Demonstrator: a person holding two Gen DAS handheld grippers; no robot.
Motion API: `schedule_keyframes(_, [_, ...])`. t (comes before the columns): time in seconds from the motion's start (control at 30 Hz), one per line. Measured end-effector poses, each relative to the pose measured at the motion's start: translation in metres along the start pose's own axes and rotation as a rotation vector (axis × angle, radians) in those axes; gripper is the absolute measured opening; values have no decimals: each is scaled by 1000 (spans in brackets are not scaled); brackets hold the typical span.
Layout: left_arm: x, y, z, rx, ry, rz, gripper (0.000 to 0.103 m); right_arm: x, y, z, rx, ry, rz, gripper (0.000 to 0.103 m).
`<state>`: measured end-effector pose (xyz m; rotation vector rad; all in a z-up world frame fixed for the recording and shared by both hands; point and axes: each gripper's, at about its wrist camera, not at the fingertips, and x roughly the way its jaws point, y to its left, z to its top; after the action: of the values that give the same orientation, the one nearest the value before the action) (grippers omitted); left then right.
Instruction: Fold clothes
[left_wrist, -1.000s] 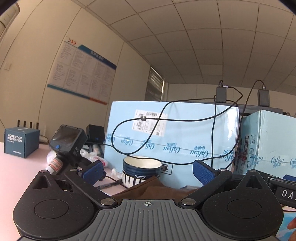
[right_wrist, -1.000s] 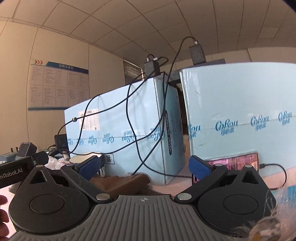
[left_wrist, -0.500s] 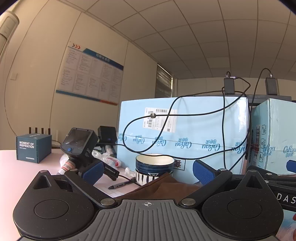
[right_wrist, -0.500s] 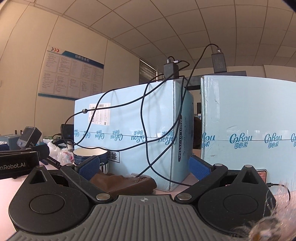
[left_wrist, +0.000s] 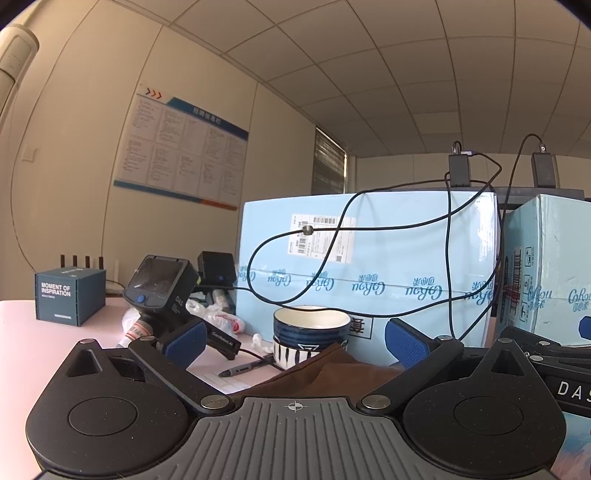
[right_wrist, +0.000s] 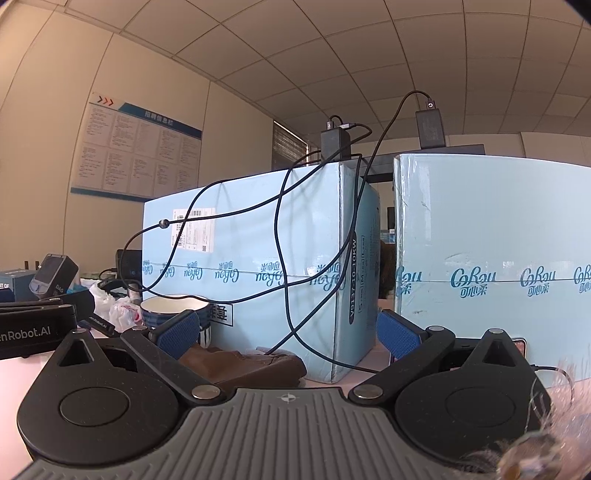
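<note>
A brown garment (left_wrist: 325, 373) lies bunched on the pink table, just ahead of and below my left gripper (left_wrist: 293, 338), which is open and empty. In the right wrist view the same brown garment (right_wrist: 243, 363) lies low between the fingers, nearer the left one. My right gripper (right_wrist: 286, 330) is open and empty. Both grippers are held level, looking across the table. The near part of the garment is hidden under the gripper bodies.
Stacked blue-and-white bowls (left_wrist: 310, 334) stand just behind the garment. Two tall light-blue cardboard boxes (left_wrist: 369, 266) (right_wrist: 491, 266) draped with black cables block the back. A spare gripper (left_wrist: 162, 291), a pen (left_wrist: 243, 368), plastic bags and a dark blue box (left_wrist: 68, 295) sit at the left.
Both views have tilted upward a little and shifted, so the boxes and bowls sit lower and further right. The jaws stay open. The garment has not moved.
</note>
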<state>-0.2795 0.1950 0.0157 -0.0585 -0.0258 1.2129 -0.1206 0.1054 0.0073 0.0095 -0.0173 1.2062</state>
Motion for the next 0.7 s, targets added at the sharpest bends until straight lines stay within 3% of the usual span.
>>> schedule_keyframes(0.7, [0, 1, 1, -8, -1, -5, 103, 0, -2, 0, 8, 5, 0, 103])
